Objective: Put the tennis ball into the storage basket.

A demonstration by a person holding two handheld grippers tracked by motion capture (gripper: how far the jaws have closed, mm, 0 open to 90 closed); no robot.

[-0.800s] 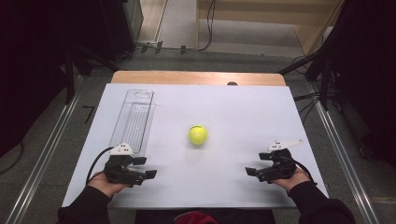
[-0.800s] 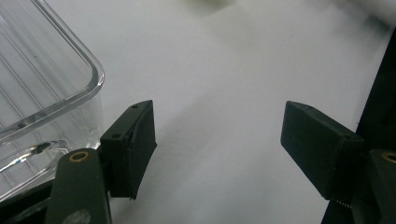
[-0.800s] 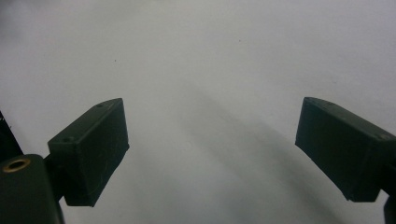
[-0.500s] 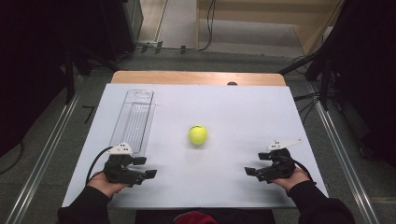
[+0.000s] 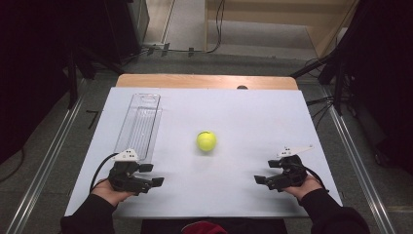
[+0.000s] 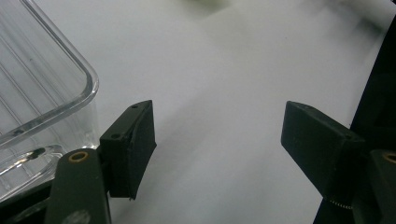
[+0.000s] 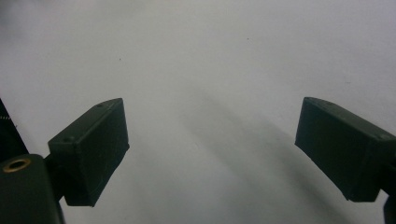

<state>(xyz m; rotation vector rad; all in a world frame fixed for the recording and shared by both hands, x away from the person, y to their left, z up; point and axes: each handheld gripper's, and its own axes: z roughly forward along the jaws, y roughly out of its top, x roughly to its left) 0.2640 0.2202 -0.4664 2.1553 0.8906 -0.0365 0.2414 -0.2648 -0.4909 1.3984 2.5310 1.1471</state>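
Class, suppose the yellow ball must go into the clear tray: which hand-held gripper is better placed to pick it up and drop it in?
Probably left. The ball lies about midway between both, but the left hand-held gripper, jaws open, sits right beside the clear tray; the right hand-held gripper is across the table.

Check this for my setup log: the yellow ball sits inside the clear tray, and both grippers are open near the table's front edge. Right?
Not quite. The yellow ball lies on the bare white table, beside the clear tray and apart from it, as the high view shows. The left gripper and right gripper are indeed open near the front edge.
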